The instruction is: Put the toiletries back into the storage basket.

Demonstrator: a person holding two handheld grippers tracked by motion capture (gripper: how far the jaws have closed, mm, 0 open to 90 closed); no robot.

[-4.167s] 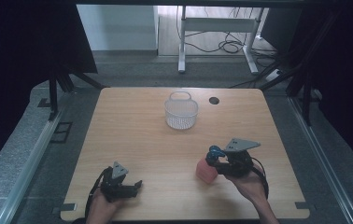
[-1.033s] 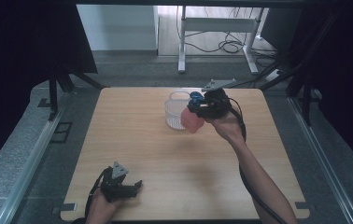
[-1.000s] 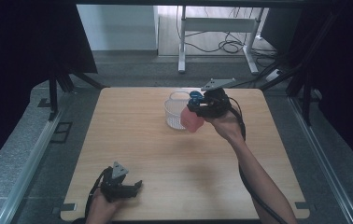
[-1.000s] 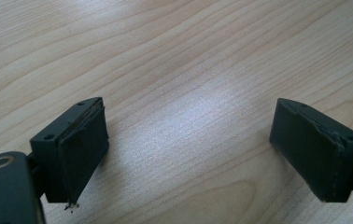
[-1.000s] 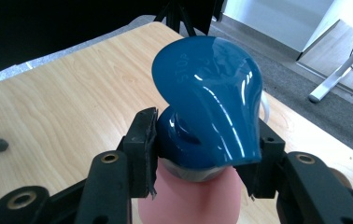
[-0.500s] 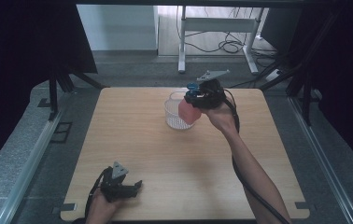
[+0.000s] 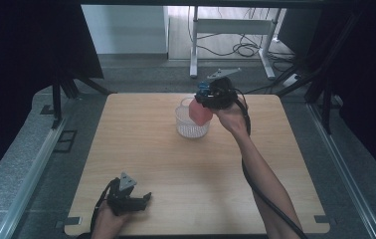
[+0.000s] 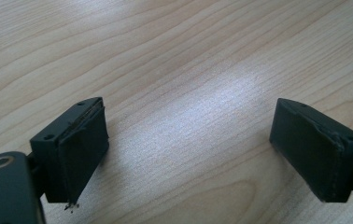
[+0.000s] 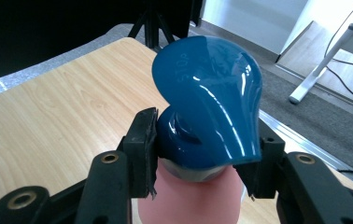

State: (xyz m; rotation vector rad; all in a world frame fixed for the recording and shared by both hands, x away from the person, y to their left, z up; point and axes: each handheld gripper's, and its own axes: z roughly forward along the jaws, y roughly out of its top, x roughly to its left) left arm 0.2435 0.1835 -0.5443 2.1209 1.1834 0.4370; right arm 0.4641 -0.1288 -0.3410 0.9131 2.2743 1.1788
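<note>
A pink bottle (image 7: pixel 199 111) with a glossy blue cap (image 9: pixel 212 98) hangs over the right side of a white mesh basket (image 7: pixel 188 128) at the far middle of the wooden table (image 7: pixel 141 144). My right gripper (image 7: pixel 210 97) is shut on the bottle's neck just under the cap, one pad on each side, and the pink body (image 9: pixel 188 203) hangs below the jaws. At the table's front left my left gripper (image 7: pixel 144 198) rests low over the wood. Its jaws stand wide apart with only bare wood between the pads (image 8: pixel 83 149).
The basket stands alone near the far edge. A person's right forearm (image 7: pixel 260 174) stretches across the right half of the table with a black cable along it. Dark curtains and tripod legs flank the table; a white desk frame (image 7: pixel 235 30) stands behind.
My right gripper has carried the bottle from the near right of the table up to the basket, drifting left over its rim in the last second. The left gripper has stayed put.
</note>
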